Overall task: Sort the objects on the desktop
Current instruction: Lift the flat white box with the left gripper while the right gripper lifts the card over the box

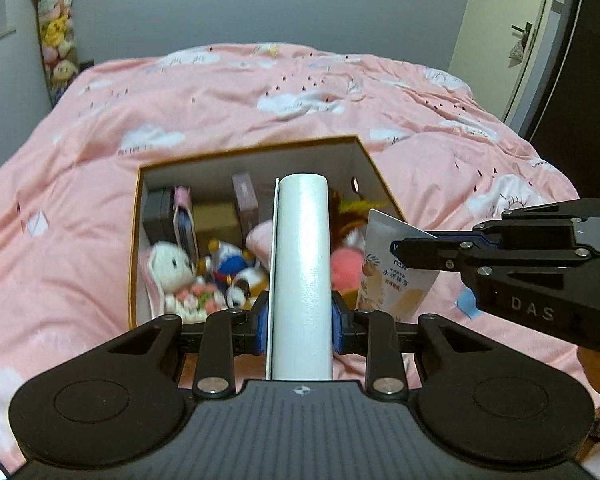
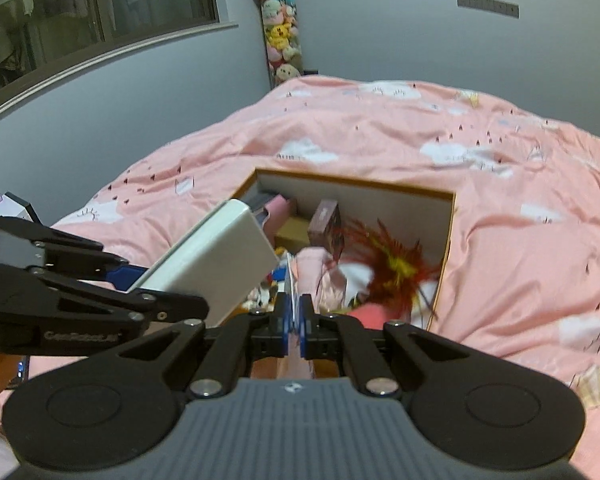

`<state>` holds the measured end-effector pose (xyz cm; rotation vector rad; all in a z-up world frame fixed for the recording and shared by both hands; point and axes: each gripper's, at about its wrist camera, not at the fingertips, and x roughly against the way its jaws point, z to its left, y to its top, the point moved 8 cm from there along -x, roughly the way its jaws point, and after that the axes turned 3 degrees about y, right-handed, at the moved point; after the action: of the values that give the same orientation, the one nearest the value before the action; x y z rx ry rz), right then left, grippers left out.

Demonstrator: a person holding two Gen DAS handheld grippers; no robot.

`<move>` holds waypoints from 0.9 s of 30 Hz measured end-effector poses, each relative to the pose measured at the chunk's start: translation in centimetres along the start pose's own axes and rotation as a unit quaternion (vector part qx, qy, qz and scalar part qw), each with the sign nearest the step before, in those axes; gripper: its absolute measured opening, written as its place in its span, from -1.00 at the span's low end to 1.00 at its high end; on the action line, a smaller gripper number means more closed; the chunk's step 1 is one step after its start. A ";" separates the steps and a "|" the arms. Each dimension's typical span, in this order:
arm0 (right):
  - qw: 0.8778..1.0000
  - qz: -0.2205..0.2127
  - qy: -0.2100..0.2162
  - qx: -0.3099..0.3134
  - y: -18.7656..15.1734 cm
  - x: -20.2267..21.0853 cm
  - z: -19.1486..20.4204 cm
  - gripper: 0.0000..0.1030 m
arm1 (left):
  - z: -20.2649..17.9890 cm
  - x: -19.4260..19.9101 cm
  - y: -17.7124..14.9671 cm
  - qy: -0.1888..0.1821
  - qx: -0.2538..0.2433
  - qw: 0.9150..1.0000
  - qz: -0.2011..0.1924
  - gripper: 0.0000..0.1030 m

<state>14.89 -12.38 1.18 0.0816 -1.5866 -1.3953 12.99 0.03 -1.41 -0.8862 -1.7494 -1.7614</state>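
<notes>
Both grippers hang above the open box [image 1: 356,168] on the pink bedspread [image 1: 260,96], each loaded, so the step in hand looks like carrying items over to drop in. The left gripper [image 1: 300,320] is clamped on a white case [image 1: 302,272]; the right gripper [image 2: 296,320] pinches a flat printed packet [image 1: 396,280]. Next, each needs lowering over a free spot among the toys [image 1: 172,272] before letting go. The left view shows the packet's printed face; the right view shows it only edge-on, but reveals the case's boxy shape and, near the box's right wall, what may be red feathers [image 2: 396,264].
</notes>
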 end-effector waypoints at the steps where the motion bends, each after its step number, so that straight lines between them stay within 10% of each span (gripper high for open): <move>1: 1.000 -0.005 -0.001 0.000 0.3 0.1 -0.1 -0.92 | -0.1 -0.1 0.4 0.005 -0.006 1.000 -0.005 -0.36; 27: 0.993 -0.088 -0.050 -0.066 6.9 -2.8 -6.7 -0.91 | -0.1 -8.4 6.3 0.080 -0.184 0.979 -0.032 -0.36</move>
<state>24.54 -13.14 3.93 0.0751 -1.5952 -1.6602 23.23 -1.18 -3.41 -0.8111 -1.3881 -2.1786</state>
